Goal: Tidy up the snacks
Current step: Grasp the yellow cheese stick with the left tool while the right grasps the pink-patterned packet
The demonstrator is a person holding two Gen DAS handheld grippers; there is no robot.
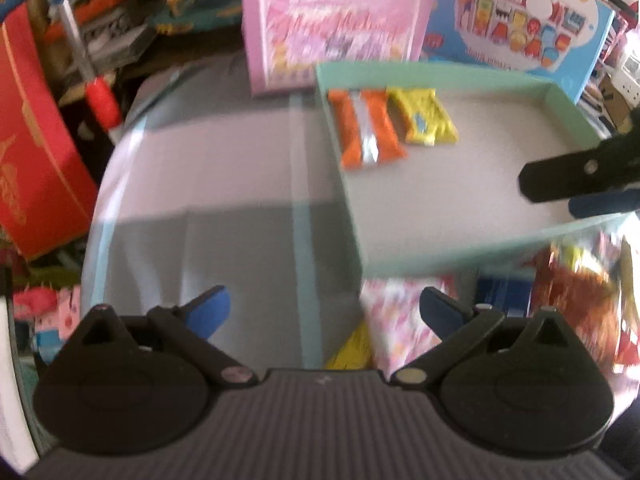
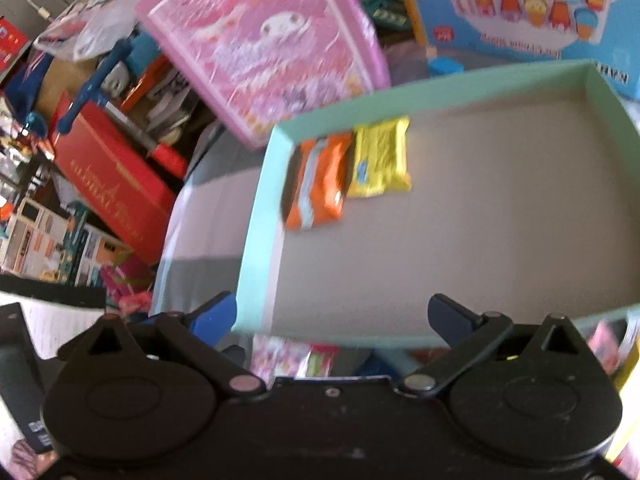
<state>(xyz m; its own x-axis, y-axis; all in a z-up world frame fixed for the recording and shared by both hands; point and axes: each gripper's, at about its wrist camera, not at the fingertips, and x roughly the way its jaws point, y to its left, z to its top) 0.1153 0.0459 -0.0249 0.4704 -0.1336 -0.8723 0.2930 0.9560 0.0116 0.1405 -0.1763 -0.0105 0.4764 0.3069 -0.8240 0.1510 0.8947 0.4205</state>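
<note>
While two packets (image 2: 348, 172) lie in the tray (image 2: 256, 216), more wait below; both grippers' fingers (image 1: 212, 312) spread, empty.

- Tray (image 2: 256, 216): mint green walls, grey floor.
- One packet (image 2: 316, 184): orange with a silver stripe.
- Other packet (image 2: 380, 156): yellow, small blue mark.
- Box (image 2: 264, 48): pink, cartoon print.

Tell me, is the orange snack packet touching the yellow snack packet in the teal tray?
Touching. In the right wrist view the orange snack packet and yellow snack packet meet edge to edge, with no tray floor visible between them.
</note>
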